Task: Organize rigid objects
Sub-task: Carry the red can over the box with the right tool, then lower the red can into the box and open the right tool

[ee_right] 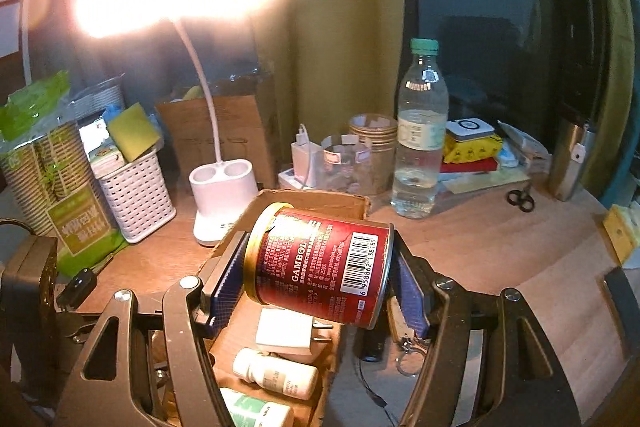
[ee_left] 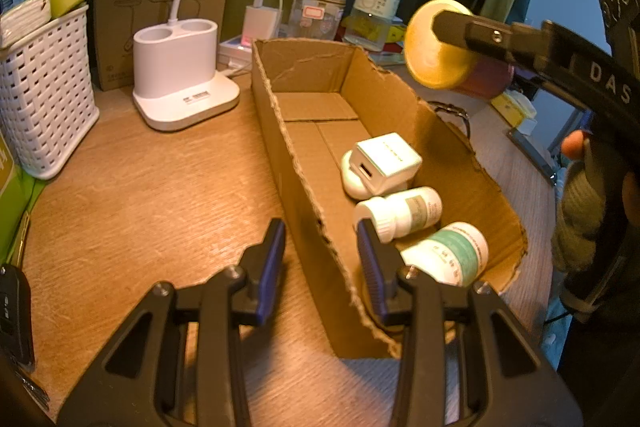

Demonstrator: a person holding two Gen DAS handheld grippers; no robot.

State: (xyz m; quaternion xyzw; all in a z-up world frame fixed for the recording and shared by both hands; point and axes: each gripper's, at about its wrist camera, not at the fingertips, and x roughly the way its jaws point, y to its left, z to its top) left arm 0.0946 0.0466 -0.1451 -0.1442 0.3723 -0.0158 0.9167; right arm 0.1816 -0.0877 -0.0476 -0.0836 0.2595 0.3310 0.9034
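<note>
My right gripper (ee_right: pixel 316 279) is clamped on a red can (ee_right: pixel 320 267) lying sideways between the blue pads — gold-rimmed end toward the left pad, barcode end toward the right. I hold it in the air above the cardboard box (ee_left: pixel 308 163), over the box's middle stretch. From the left wrist view the can (ee_left: pixel 436 45) shows its yellow end high above the box's right wall.

My left gripper (ee_left: pixel 322 255) hangs with its jaws apart and nothing between them, straddling the box's torn left wall near the near end.

Inside the box, toward the near end, lie a white charger (ee_left: pixel 388 163) resting on a white rounded case (ee_left: pixel 354 179), then a white pill bottle (ee_left: pixel 400 213) on its side, then a green-labelled bottle (ee_left: pixel 452 255) nearest the near edge.

A white lamp base (ee_left: pixel 180 75) stands on the desk (ee_left: pixel 140 207) just left of the box's far corner — a white basket (ee_left: pixel 44 95) sits at the desk's left edge.
</note>
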